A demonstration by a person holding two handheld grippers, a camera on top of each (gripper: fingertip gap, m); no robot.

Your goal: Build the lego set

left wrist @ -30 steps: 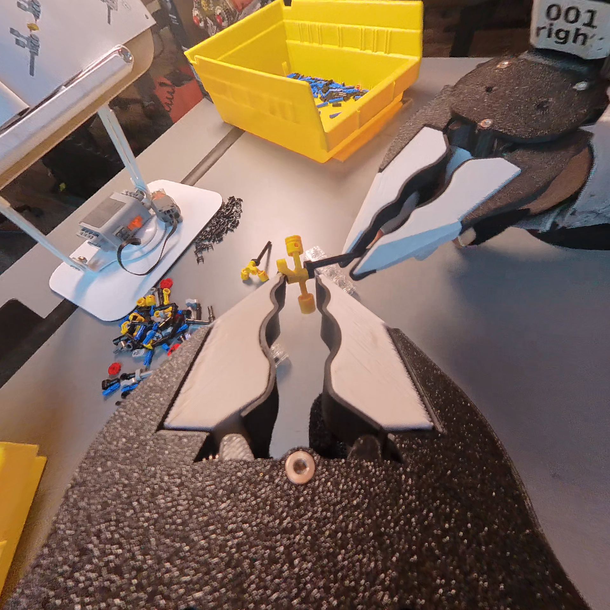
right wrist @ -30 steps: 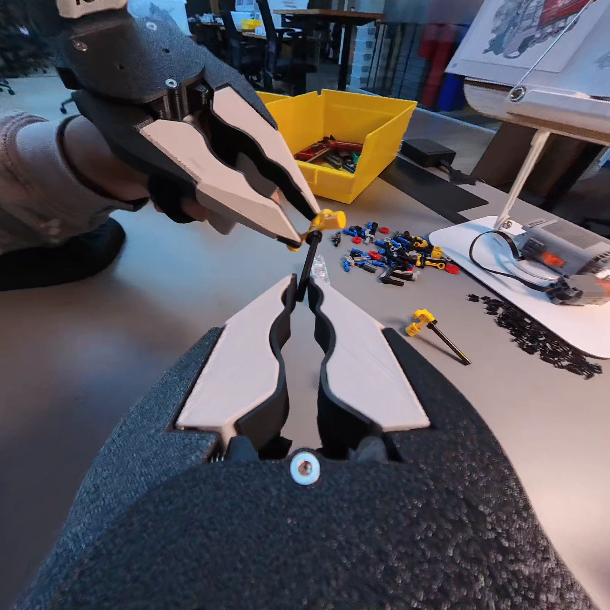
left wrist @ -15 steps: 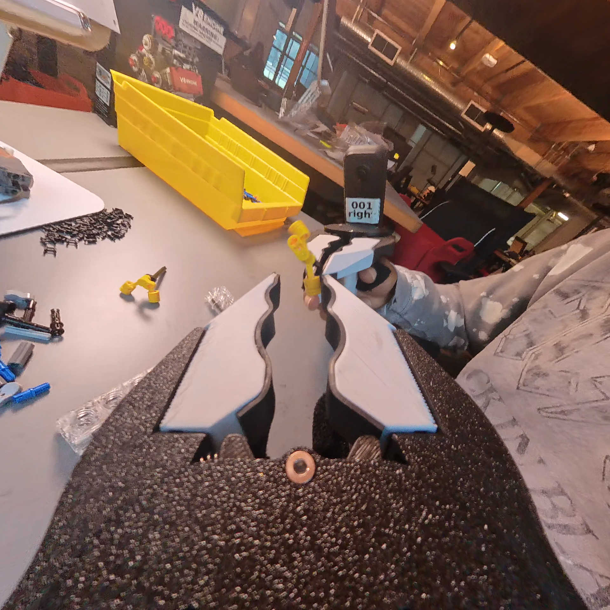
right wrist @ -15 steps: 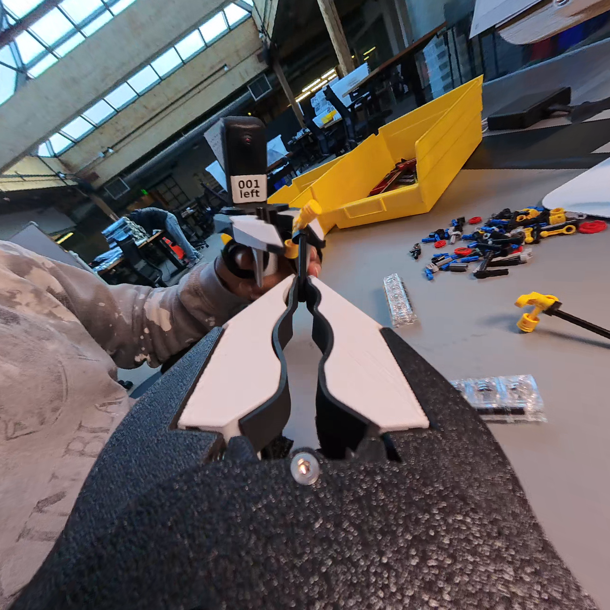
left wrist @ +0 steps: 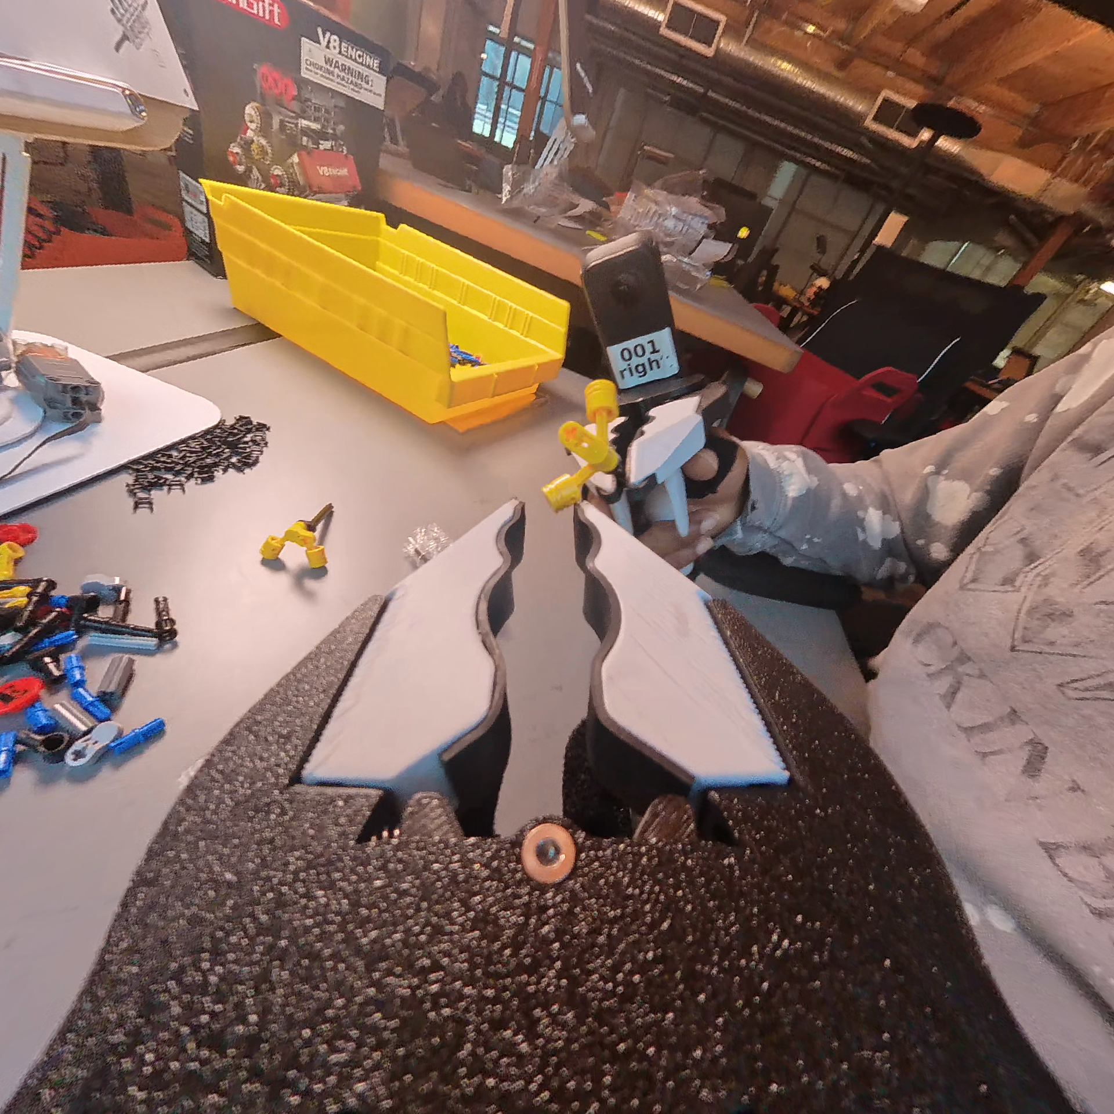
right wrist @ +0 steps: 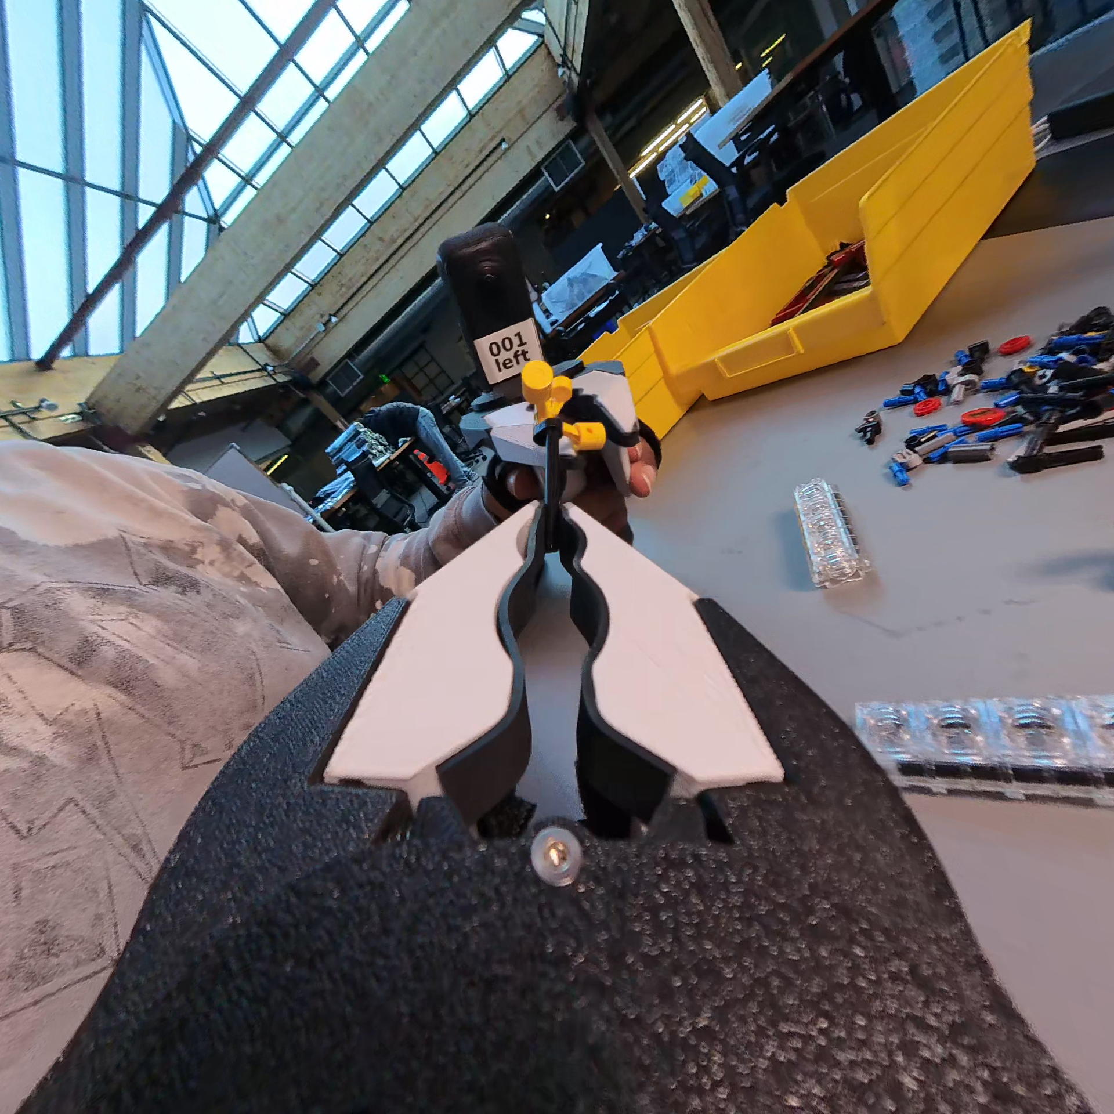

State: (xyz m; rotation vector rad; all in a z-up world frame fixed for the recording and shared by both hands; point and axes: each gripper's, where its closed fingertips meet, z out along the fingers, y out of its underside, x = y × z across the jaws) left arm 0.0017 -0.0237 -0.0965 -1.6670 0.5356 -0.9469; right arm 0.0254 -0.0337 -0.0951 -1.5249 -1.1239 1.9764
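Observation:
My right gripper (right wrist: 551,512) is shut on a thin black axle (right wrist: 550,482) that carries a yellow piston assembly (right wrist: 551,404) at its far end, held up above the grey table (right wrist: 904,633). In the left wrist view the right gripper (left wrist: 657,458) shows farther off with the same yellow assembly (left wrist: 582,446). My left gripper (left wrist: 550,507) is open and empty. Its tips sit just below and in front of the lowest yellow piston (left wrist: 560,491), with a small gap. The left gripper also shows behind the assembly in the right wrist view (right wrist: 579,416).
A second yellow piston piece on an axle (left wrist: 295,539) lies on the table. There is a pile of small coloured parts (left wrist: 60,651), a heap of black links (left wrist: 199,449), clear plastic strips (right wrist: 832,530), yellow bins (left wrist: 386,325) (right wrist: 844,289) and a white stand base with a grey motor (left wrist: 60,386). Both grippers' tips are close together, under 4 cm apart.
Both grippers have risen from the table and tilted up to face each other. The right gripper kept the axle. The yellow assembly now sits slightly clear of the left fingertips.

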